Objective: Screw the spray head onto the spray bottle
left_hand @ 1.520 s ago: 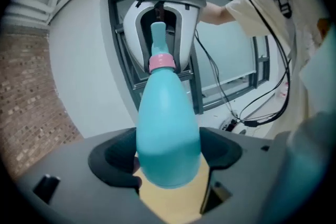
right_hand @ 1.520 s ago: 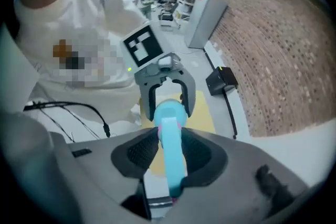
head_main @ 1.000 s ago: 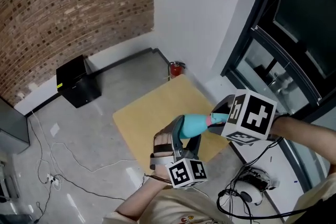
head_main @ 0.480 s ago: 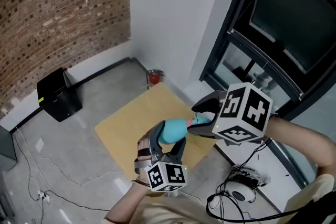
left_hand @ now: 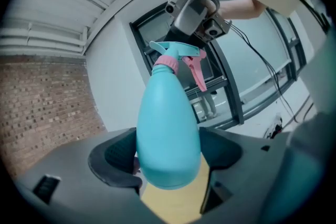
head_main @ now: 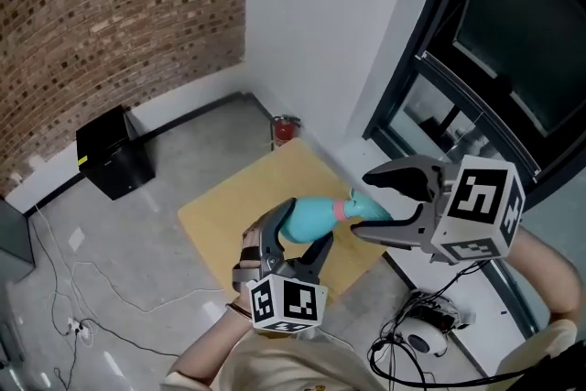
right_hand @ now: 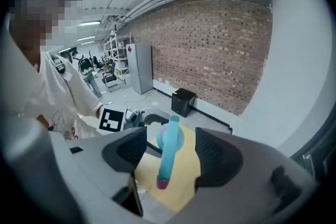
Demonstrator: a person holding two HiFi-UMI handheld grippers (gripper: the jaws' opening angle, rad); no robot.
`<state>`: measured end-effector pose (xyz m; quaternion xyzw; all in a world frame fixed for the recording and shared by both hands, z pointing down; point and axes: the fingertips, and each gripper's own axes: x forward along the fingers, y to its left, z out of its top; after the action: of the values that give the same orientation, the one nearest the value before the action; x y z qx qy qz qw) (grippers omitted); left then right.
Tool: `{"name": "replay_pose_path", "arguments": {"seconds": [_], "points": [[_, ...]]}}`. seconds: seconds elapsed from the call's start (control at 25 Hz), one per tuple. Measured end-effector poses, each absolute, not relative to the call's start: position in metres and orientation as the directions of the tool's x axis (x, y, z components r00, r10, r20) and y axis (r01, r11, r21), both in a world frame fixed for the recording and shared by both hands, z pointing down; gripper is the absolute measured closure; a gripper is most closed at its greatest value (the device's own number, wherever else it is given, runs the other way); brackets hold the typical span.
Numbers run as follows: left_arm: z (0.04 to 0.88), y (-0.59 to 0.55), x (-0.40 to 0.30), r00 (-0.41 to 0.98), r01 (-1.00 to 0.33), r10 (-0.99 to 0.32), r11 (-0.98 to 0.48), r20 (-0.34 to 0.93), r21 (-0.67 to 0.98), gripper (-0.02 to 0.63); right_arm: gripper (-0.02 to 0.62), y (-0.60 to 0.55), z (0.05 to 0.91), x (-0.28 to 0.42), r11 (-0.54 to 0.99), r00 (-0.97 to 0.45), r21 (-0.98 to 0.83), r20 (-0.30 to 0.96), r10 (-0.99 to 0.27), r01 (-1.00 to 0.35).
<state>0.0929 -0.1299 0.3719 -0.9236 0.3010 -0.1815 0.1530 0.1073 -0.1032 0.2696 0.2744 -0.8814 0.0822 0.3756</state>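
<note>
My left gripper (head_main: 298,241) is shut on the body of a teal spray bottle (head_main: 308,216), which it holds tilted above the table. The teal spray head (head_main: 368,208) sits on the bottle's neck, over a pink collar (head_main: 341,209). In the left gripper view the bottle (left_hand: 168,134) fills the jaws, and the head (left_hand: 176,50) with its pink trigger (left_hand: 199,73) points away. My right gripper (head_main: 366,206) has just been opening. Its jaws stand wide on either side of the spray head (right_hand: 167,160) without touching it.
A square light-wood table (head_main: 229,201) stands below both grippers. On the grey floor are a black box (head_main: 114,162) by the brick wall, a red fire extinguisher (head_main: 286,129) by the white wall, and cables (head_main: 430,330) to the lower right. A dark window frame (head_main: 439,78) runs along the right.
The right gripper's jaws, closed on the spray head a second ago, have spread apart, and that gripper has drawn back to the right. The left gripper still holds the bottle.
</note>
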Motion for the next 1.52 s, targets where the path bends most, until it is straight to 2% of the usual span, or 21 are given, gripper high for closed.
{"name": "replay_pose_path", "arguments": {"seconds": [0.12, 0.28, 0.4, 0.48, 0.56, 0.68, 0.92, 1.16, 1.32, 1.44, 1.52], "points": [[0.367, -0.12, 0.101, 0.819, -0.479, -0.53, -0.842, 0.218, -0.246, 0.229, 0.31, -0.095, 0.242, 0.097, 0.865, -0.686, 0.089, 0.571, -0.451, -0.494], [0.35, -0.11, 0.091, 0.909, -0.368, -0.387, -0.92, 0.157, -0.136, 0.229, 0.307, -0.067, 0.187, 0.12, 0.867, -0.84, 0.14, 0.214, -0.499, -0.479], [0.336, -0.101, 0.08, 0.948, -0.285, -0.296, -0.954, 0.12, -0.096, 0.229, 0.307, -0.053, 0.199, 0.15, 0.873, -0.876, 0.093, 0.017, -0.483, -0.479], [0.328, -0.091, 0.074, 0.969, -0.215, -0.225, -0.972, 0.102, -0.096, 0.229, 0.307, -0.055, 0.222, 0.159, 0.876, -0.876, 0.034, -0.059, -0.478, -0.481], [0.32, -0.077, 0.068, 0.986, -0.135, -0.143, -0.987, 0.091, -0.085, 0.229, 0.307, -0.058, 0.246, 0.153, 0.891, -0.887, -0.009, -0.082, -0.454, -0.455], [0.313, -0.061, 0.067, 0.992, -0.062, -0.07, -0.995, 0.101, -0.071, 0.229, 0.307, -0.055, 0.266, 0.122, 0.924, -0.923, -0.021, -0.048, -0.381, -0.381], [0.322, -0.045, 0.084, 0.981, -0.012, -0.03, -0.996, 0.191, -0.094, 0.229, 0.307, -0.046, 0.285, 0.076, 0.968, -0.967, 0.005, 0.034, -0.251, -0.251], [0.33, -0.045, 0.092, 0.969, -0.011, -0.033, -0.996, 0.244, -0.094, 0.229, 0.307, -0.049, 0.294, 0.068, 0.976, -0.974, -0.043, 0.091, -0.21, -0.214], [0.329, -0.048, 0.096, 0.971, -0.014, -0.038, -0.995, 0.238, -0.103, 0.228, 0.308, -0.053, 0.296, 0.076, 0.976, -0.975, -0.029, 0.068, -0.212, -0.214], [0.333, -0.046, 0.101, 0.966, -0.013, -0.048, -0.99, 0.255, -0.139, 0.227, 0.308, -0.054, 0.285, 0.077, 0.972, -0.977, -0.09, 0.007, -0.215, -0.215], [0.344, -0.046, 0.102, 0.955, -0.01, -0.056, -0.988, 0.292, -0.156, 0.192, 0.308, -0.053, 0.28, 0.077, 0.971, -0.977, -0.117, -0.026, -0.212, -0.208]]}}
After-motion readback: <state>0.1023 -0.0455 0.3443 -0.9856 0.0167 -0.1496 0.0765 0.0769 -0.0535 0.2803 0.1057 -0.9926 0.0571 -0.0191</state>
